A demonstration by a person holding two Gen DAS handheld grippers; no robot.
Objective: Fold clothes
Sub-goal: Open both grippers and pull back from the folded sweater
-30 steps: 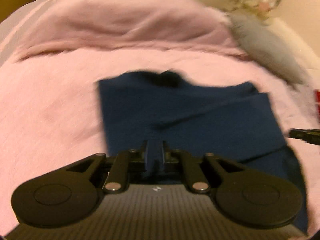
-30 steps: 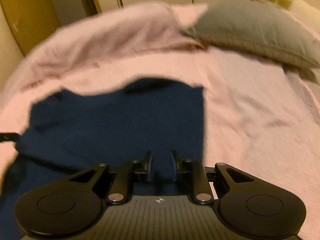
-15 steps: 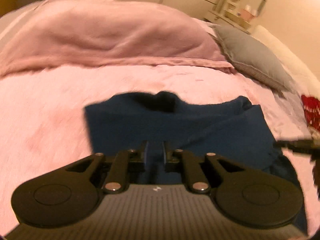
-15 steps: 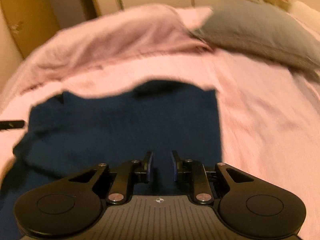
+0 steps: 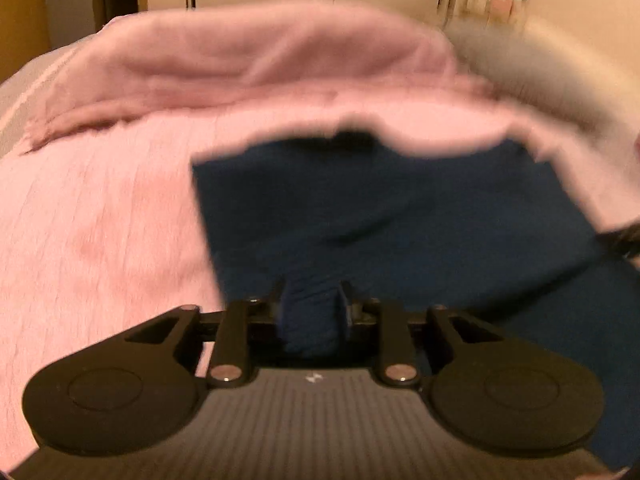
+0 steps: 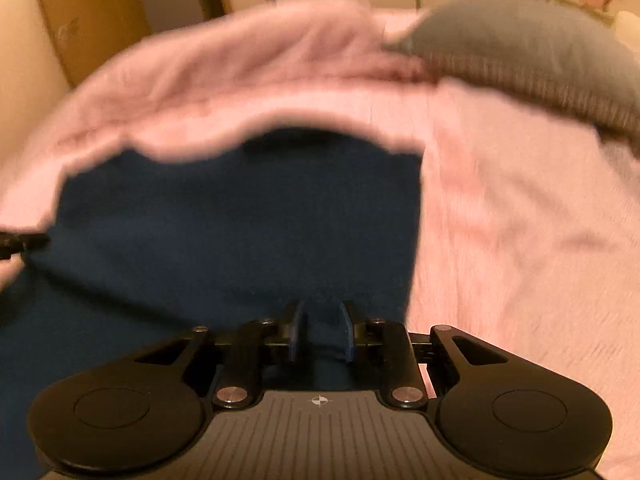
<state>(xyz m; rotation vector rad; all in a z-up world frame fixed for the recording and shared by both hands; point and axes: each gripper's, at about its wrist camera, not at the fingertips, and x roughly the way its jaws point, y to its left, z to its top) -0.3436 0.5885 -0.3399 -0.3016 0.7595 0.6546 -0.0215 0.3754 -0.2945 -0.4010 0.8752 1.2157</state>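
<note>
A navy blue garment point(image 5: 400, 216) lies spread on the pink bed cover point(image 5: 100, 240), its neckline at the far edge. My left gripper point(image 5: 311, 312) sits at its near left part. Its jaws are opening, and a bunched fold of the navy cloth still fills the gap from pad to pad. In the right wrist view the same garment point(image 6: 220, 220) fills the left half. My right gripper point(image 6: 322, 328) is shut on its near edge by the right side. A tip of the right gripper point(image 5: 624, 240) shows at the left view's edge. Both views are blurred.
A rumpled pink blanket point(image 5: 260, 60) is heaped along the far side of the bed. A grey pillow point(image 6: 520, 48) lies at the far right. Bare pink cover point(image 6: 520, 220) stretches right of the garment. Cupboard doors and a shelf stand behind the bed.
Both grippers have sunk closer to the garment, which now looks larger. The left jaws have spread wider around the navy fold. The right jaws keep the same gap.
</note>
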